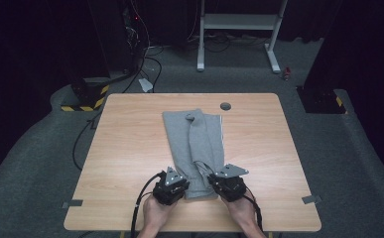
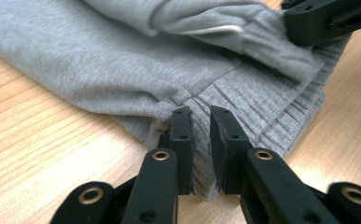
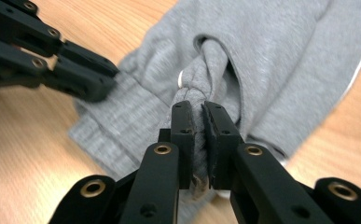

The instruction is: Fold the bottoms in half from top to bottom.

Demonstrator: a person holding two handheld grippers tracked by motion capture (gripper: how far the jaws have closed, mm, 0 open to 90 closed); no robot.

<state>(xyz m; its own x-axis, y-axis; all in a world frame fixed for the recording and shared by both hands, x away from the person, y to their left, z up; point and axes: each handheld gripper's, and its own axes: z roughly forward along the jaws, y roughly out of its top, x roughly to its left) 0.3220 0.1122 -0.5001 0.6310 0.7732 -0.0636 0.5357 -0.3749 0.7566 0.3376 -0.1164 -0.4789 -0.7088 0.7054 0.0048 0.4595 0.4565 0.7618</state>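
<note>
Grey sweatpants [image 1: 194, 144] lie folded lengthwise on the wooden table [image 1: 130, 139], ribbed end toward the near edge. My left gripper [image 1: 184, 183] is at the near left corner of that end. In the left gripper view its jaws [image 2: 200, 114] are pinched on the ribbed hem [image 2: 262, 107]. My right gripper [image 1: 211, 179] is at the near right corner. In the right gripper view it [image 3: 197, 109] is shut on a bunched ridge of grey fabric [image 3: 206, 70]. Each view shows the other gripper close by over the cloth.
A round grommet hole [image 1: 225, 105] sits in the table behind the sweatpants. Bare wood lies to the left and right of the garment. Beyond the table stand a white metal frame [image 1: 239, 22], loose cables [image 1: 140, 64] and a yellow-black striped base [image 1: 85, 96] on the floor.
</note>
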